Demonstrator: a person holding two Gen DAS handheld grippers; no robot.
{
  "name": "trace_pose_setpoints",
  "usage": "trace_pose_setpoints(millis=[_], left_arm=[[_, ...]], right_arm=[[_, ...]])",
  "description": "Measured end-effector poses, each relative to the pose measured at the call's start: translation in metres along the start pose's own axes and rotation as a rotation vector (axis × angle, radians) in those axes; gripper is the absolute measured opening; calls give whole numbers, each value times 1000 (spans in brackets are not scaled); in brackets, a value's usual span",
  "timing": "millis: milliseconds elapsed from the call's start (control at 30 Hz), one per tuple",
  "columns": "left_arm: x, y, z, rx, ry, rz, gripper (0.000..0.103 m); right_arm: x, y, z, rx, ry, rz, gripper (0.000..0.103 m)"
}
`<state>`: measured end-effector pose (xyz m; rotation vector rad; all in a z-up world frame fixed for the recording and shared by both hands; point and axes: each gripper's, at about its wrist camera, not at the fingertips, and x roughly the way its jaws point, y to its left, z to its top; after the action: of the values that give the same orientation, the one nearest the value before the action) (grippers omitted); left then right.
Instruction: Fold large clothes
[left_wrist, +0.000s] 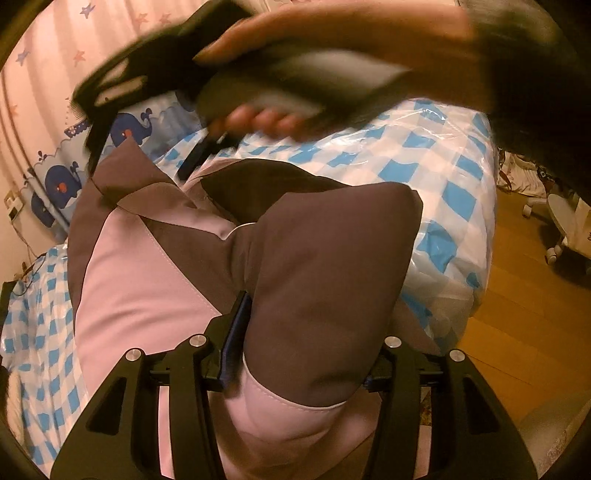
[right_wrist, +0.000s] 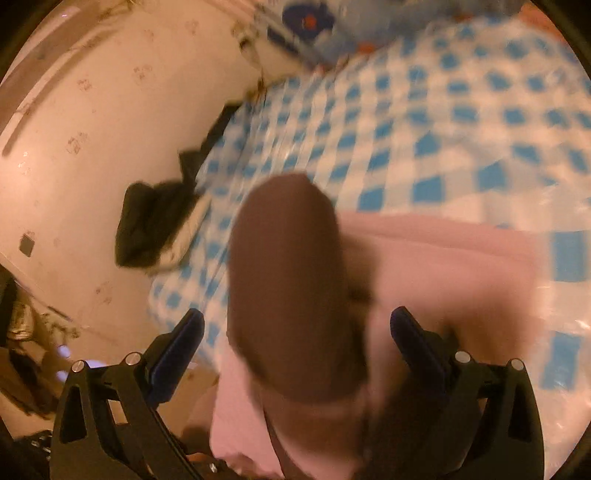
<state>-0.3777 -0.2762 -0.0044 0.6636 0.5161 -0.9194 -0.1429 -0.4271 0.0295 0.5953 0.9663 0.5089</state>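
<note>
Both grippers at a brown-and-pink garment over a checked bed.

Left gripper (left_wrist: 301, 343) clamped on a thick brown fold of the garment (left_wrist: 147, 295); the fold's long axis runs up and away from the fingers, and pink panels spread left onto the blue-and-white checked bed cover (left_wrist: 454, 192). Right gripper (right_wrist: 295, 350) has its jaws spread wide either side of a brown sleeve-like roll, which points straight ahead between the blue pads (right_wrist: 173, 354); contact unclear through blur. The person's right hand (left_wrist: 332, 44) holding that gripper crosses the left view's top. Whale-print curtain (left_wrist: 59, 181) behind.
</note>
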Motion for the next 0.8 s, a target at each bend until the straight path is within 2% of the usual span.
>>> trace_pose_setpoints(millis=[33,100,133,167,200,267,367,433,467,533,567,600,667,733,800], left_arm=[[1,2,0,-3,-1,-4,47],[1,6,1,-7,-6,-7,50],[0,7,1,-7,-9,-4,52],[-4,10,-1,-13,-16,-13,56],[-9,12,-2,-21,-26,-30,57],[-32,22,-4,-56,-51,-97,57],[-75,54,-7,-201,-116,-231,59],[-95,84,-7,-310,-186,-220,64],[-97,97,-5,-353,-200,-223,66],[-93,139,0,-515,-243,-246,69],[-87,149,3,-554,-242,-244,71],[-74,158,8,-572,-230,-246,71],[-44,160,17,-544,-165,-246,71],[11,149,18,-528,8,-299,71],[34,131,16,-444,52,-239,75]], right_arm=[[14,6,4,-51,15,6,96],[23,21,2,-128,11,4,46],[22,23,-4,-143,-1,0,41],[21,26,-6,-158,-9,13,30],[15,28,-10,-170,-30,18,26],[-2,30,-20,-183,-89,36,21],[-25,19,-30,-182,-183,64,20],[-34,3,-39,-172,-249,120,20],[-38,-11,-47,-158,-291,176,20],[-41,-37,-55,-88,-344,263,20],[-41,-50,-60,-53,-368,295,20],[-40,-69,-67,-1,-393,312,20],[-41,-90,-76,66,-417,309,20],[-41,-105,-80,106,-413,273,20],[-37,-114,-82,120,-375,204,20]])
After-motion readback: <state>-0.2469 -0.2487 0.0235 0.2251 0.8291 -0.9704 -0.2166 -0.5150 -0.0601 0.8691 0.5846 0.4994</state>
